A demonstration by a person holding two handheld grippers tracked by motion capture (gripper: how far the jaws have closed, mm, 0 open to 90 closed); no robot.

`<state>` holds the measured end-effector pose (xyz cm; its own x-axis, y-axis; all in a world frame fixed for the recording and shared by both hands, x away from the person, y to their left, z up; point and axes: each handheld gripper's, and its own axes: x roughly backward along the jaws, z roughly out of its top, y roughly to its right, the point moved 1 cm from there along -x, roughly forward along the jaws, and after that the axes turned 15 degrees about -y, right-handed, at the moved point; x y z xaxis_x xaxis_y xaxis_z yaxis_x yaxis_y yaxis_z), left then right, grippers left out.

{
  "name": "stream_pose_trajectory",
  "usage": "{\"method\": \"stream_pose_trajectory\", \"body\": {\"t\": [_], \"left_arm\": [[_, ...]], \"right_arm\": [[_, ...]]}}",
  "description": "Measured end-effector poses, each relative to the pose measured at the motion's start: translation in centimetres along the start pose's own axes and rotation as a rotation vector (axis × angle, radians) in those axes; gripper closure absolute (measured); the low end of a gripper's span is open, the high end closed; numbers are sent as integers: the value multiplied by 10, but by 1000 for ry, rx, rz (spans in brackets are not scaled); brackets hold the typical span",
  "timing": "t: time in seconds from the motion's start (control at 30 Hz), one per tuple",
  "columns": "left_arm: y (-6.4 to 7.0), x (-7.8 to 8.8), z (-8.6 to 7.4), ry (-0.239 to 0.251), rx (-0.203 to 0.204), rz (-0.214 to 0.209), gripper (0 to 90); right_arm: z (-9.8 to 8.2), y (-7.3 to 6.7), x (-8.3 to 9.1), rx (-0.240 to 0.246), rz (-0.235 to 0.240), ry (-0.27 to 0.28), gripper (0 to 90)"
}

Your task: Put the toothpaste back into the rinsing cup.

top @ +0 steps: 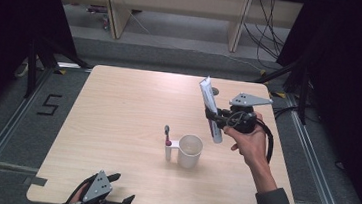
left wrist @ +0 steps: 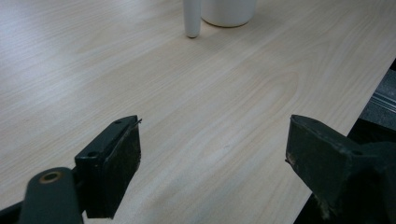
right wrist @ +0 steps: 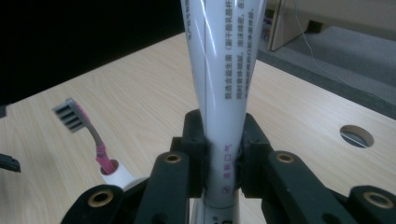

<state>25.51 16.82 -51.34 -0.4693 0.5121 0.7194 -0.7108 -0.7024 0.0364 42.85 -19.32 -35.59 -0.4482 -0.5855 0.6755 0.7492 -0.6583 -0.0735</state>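
Tube (top: pixel 211 110), white, right of centre in the high view, held tilted above the table (top: pixel 118 111). Right gripper (right wrist: pixel 223 161) clamped on it near one end, which end unclear. Cup (top: pixel 190 151) at centre; toothbrush (top: pixel 167 136) upright in its side holder. Left gripper (top: pixel 117 192) at lower left, jaws apart, holding nothing.

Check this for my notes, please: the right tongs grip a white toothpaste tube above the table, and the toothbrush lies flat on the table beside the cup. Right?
Not quite. The toothbrush stands upright in the holder on the cup, as the high view shows. The right tongs do grip the toothpaste tube.
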Motion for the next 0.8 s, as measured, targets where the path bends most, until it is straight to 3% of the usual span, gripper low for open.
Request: {"method": "stream_pose_trajectory", "body": {"t": [0.43,0.8], "left_arm": [[0,1,-1,-1,-7,-1,176],[0,1,-1,-12,-16,3,175]], "right_arm": [[3,-21,-25,5,83,21,767],[-1,-30,-41,-1,103,10,766]]}}
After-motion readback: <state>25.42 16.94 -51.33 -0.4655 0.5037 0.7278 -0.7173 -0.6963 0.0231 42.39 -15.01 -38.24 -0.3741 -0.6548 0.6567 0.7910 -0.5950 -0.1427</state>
